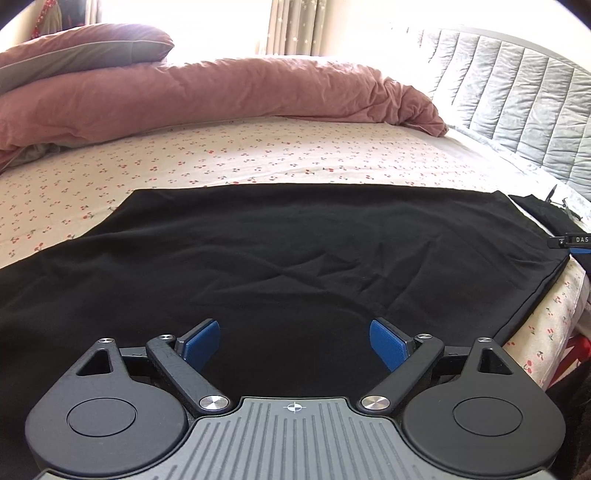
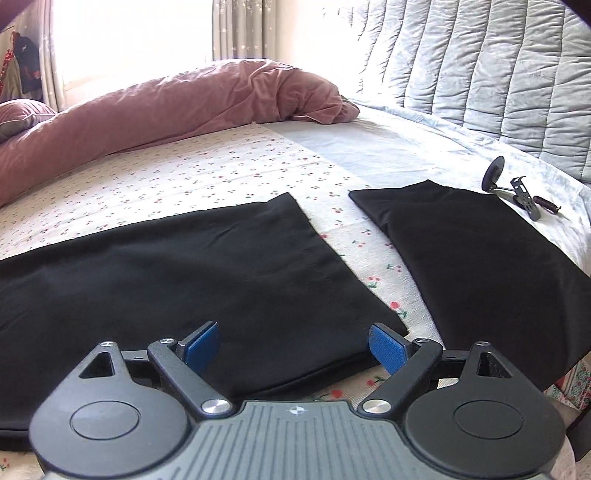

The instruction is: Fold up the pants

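Left gripper: jaws spread wide, nothing pinched, poised over black cloth. Right gripper: jaws spread wide, nothing between the pads, poised over the near corner of the cloth.

Pants: black, laid flat across the flowered bedsheet, lightly creased, end edge square in the right wrist view. Second black cloth piece: flat, apart from the pants, a strip of sheet between them; cannot tell whether it is a separate garment.

Beyond that piece: small black tool with a round head, resting on the pale blue bed cover, just beside the cloth's far corner.

Farther back: pink duvet, bunched along the bed; pillow on top; quilted grey headboard; curtain at a bright window.
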`<state>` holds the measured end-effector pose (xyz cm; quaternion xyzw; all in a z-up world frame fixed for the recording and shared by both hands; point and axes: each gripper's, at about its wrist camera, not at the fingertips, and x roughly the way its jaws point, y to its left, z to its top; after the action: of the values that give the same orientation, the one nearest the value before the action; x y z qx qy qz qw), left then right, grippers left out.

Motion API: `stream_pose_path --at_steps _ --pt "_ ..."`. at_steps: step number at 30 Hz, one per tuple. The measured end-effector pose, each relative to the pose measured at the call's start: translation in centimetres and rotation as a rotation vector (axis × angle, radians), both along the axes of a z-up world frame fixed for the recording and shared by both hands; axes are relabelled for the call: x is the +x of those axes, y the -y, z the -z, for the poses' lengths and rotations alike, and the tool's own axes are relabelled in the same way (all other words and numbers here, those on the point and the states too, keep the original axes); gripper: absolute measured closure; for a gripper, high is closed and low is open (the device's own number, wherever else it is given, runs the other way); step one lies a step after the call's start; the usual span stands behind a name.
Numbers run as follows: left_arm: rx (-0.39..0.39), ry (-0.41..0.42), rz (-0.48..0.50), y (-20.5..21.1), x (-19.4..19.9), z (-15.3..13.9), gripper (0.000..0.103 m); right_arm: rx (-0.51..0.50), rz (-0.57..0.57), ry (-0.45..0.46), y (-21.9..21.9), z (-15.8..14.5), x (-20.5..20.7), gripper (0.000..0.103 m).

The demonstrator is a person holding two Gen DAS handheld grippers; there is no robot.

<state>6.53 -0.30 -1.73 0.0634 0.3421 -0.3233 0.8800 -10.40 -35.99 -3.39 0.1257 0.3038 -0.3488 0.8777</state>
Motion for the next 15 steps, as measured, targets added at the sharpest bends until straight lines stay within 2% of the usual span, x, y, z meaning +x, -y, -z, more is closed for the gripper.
stream_pose_path --at_steps 3,5,9,11,14,15 --pt "0.0 -0.003 0.004 0.4 0.1 0.0 0.01 0.09 0.104 0.002 2.4 0.8 -1.2 0.016" --pt "0.006 -0.003 0.012 0.7 0.1 0.0 0.009 0.151 0.132 0.008 3.1 1.3 -1.8 0.017" --pt "0.018 -0.013 0.025 1.1 0.2 0.3 0.009 0.097 0.12 -0.047 2.1 1.8 -0.9 0.017" --pt "0.024 -0.015 0.032 1.3 0.4 0.5 0.009 0.095 0.124 -0.048 2.3 1.8 -0.6 0.022" --pt "0.025 -0.013 0.033 1.5 0.3 0.5 0.008 0.09 0.123 -0.024 2.3 1.6 -0.6 0.047" --pt "0.023 -0.013 0.033 1.5 0.3 0.4 0.008 0.089 0.113 -0.012 2.2 1.4 -0.6 0.064"
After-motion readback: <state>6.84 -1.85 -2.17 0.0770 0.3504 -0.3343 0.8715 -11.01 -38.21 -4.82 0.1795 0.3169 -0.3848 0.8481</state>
